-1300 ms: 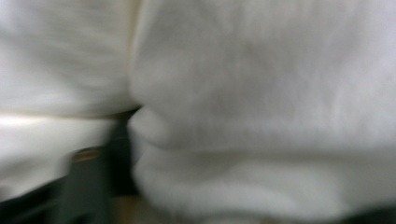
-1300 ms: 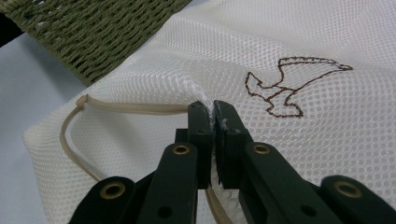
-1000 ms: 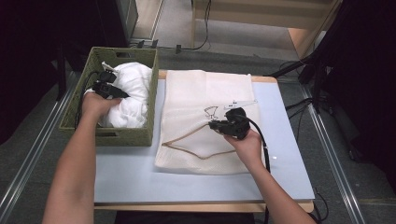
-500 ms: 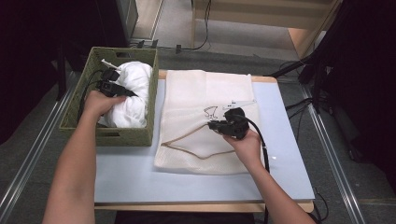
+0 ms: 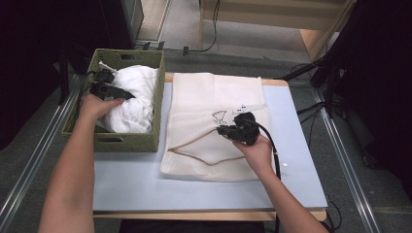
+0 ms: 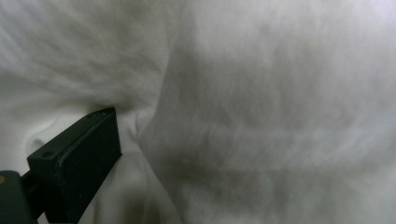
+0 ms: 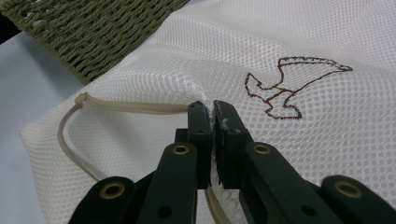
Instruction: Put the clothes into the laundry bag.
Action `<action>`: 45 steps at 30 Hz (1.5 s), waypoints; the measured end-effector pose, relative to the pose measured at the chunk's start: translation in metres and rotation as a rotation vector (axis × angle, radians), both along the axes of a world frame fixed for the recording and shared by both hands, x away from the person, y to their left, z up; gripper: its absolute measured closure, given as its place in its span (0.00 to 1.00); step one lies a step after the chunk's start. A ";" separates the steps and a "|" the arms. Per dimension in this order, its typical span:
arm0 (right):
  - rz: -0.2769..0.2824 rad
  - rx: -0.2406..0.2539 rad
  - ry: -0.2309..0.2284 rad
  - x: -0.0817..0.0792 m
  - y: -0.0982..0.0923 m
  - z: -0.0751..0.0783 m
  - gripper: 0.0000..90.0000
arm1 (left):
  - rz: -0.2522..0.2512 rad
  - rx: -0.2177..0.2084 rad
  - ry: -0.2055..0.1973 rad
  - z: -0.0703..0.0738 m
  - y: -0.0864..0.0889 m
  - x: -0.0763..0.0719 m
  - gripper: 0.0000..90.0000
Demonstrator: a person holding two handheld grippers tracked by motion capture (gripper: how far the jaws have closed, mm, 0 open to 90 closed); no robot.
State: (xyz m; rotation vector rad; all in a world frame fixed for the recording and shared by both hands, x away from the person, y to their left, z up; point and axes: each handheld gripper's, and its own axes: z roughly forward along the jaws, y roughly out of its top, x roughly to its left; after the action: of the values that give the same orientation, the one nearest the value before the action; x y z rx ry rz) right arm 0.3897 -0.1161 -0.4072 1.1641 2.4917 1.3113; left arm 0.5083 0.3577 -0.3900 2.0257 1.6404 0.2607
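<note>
A heap of white cloth (image 5: 133,99) lies in the woven green basket (image 5: 126,141) at the table's left. My left gripper (image 5: 122,94) rests on top of it. Its jaws have just been opening and now stand wide. In the left gripper view one black finger (image 6: 79,154) lies against the soft cloth (image 6: 257,116) without pinching it. A white mesh bag (image 5: 214,102) lies flat in the middle of the table. My right gripper (image 5: 221,130) is shut on a pinched fold of the mesh (image 7: 327,140) at its fingertips (image 7: 213,112), beside a brown embroidered bird (image 7: 285,88).
A tan drawstring cord (image 5: 194,158) loops along the bag's near edge. The basket wall (image 7: 93,32) stands close to the bag's left side. The pale blue table top (image 5: 131,184) shows in front of the basket and bag. Cables and metal rails run along the floor.
The left gripper's jaws have spread apart and the hand has shifted slightly across the white cloth. The right hand and the mesh bag have kept still.
</note>
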 end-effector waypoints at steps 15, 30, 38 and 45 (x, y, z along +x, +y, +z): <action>0.001 -0.004 0.002 0.000 0.001 0.000 0.97 | 0.003 -0.054 0.033 -0.031 0.006 0.003 0.06; 0.000 -0.002 0.009 0.000 0.002 -0.001 0.97 | -0.099 -0.259 0.036 0.014 -0.005 -0.002 0.72; 0.000 0.017 0.011 0.001 0.000 -0.001 0.97 | -0.129 -0.264 -0.021 0.059 0.001 -0.012 0.73; -0.002 0.021 0.014 0.001 0.000 0.000 0.97 | -0.162 -0.257 -0.078 0.099 0.002 -0.026 0.73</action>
State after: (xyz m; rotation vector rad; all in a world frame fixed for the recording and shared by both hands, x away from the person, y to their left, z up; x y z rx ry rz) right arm 0.3906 -0.1159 -0.4068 1.1835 2.4914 1.3366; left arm 0.4827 0.3596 -0.2910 1.9137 1.3769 0.0664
